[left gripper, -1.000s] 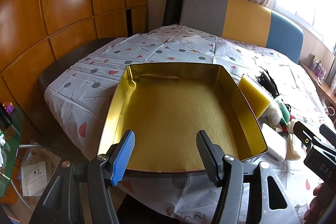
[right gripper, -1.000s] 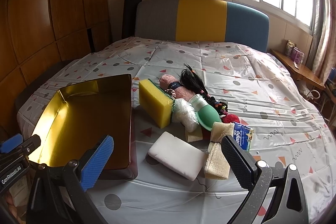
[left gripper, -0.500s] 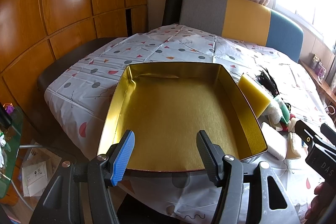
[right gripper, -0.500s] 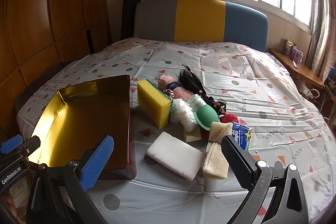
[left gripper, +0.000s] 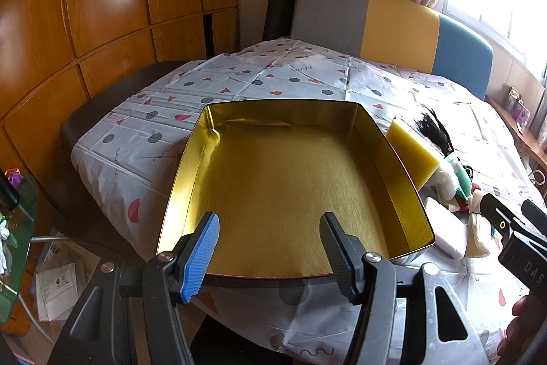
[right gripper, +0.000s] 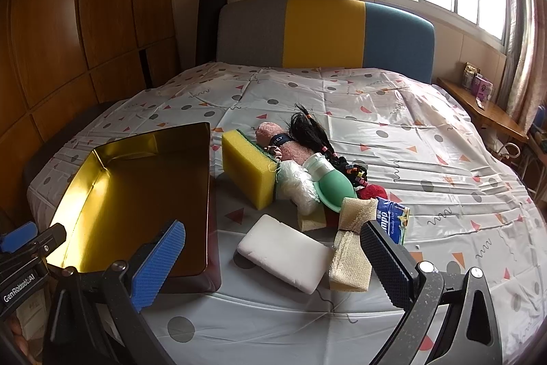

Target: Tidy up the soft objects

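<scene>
Nothing moved — tin (left gripper: 290, 187) rim clear.

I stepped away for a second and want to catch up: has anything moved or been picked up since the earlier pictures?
Nothing visibly changed. Both grippers stay open and empty, the gold tray is bare, and the white sponge and yellow sponge lie where they were.

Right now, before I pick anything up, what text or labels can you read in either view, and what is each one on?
"GenRobot.AI": on the left hand-held gripper body, right wrist view.
"DAS": cut off at the frame edge, on the right hand-held gripper body, left wrist view.
"empo": partial brand on the blue tissue pack; the smaller print is blurred.
"REY": partial word on the dark band around the pink plush toy.
Papers on the floor: unreadable.
</scene>
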Demonstrator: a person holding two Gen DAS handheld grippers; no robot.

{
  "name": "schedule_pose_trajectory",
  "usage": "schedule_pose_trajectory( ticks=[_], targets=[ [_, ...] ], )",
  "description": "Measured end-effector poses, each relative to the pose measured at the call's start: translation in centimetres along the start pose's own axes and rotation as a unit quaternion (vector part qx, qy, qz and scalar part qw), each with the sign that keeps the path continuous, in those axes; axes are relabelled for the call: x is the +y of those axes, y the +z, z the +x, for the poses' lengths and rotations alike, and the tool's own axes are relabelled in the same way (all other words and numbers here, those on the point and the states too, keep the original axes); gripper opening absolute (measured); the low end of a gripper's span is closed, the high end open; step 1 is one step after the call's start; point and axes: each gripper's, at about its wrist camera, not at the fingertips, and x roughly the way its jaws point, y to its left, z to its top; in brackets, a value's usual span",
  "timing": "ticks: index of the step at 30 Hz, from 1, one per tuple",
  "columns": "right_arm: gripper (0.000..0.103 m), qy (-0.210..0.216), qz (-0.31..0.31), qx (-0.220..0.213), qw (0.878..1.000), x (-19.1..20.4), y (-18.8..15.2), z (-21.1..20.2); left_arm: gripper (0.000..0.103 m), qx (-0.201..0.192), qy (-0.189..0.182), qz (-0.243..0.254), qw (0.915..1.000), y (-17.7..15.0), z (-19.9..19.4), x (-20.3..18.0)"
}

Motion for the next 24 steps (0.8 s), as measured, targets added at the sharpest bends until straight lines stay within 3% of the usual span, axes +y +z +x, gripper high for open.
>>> schedule_pose_trajectory(
  ticks=[8, 12, 15, 24],
  targets=[
    [0.103, -0.001, 0.002, -0.002, 1.0, -0.3, 0.0, 0.0, 0.062, 0.006, -0.01, 0.006, 0.9999, 0.0, 0.1, -0.3],
    [0.103, -0.006, 0.009, -0.004, 1.0, -1.6, 0.2, 0.1, 0.071, 0.018, -0.074, 0.015, 0.997, 0.4, 0.3, -0.8],
    [0.103, -0.019, 0.019, -0.002, 1.0, -3.4, 0.6, 0.4, 0.077, 0.035, -0.145, 0.013, 0.9888, 1.2, 0.7, -1.5],
    [0.103, -0.067, 0.044, 0.01, 0.997, -11.7, 2.1, 2.0, 0.076, 0.07, -0.209, 0.048, 0.9743, 5.2, 2.4, -6.8]
  ],
)
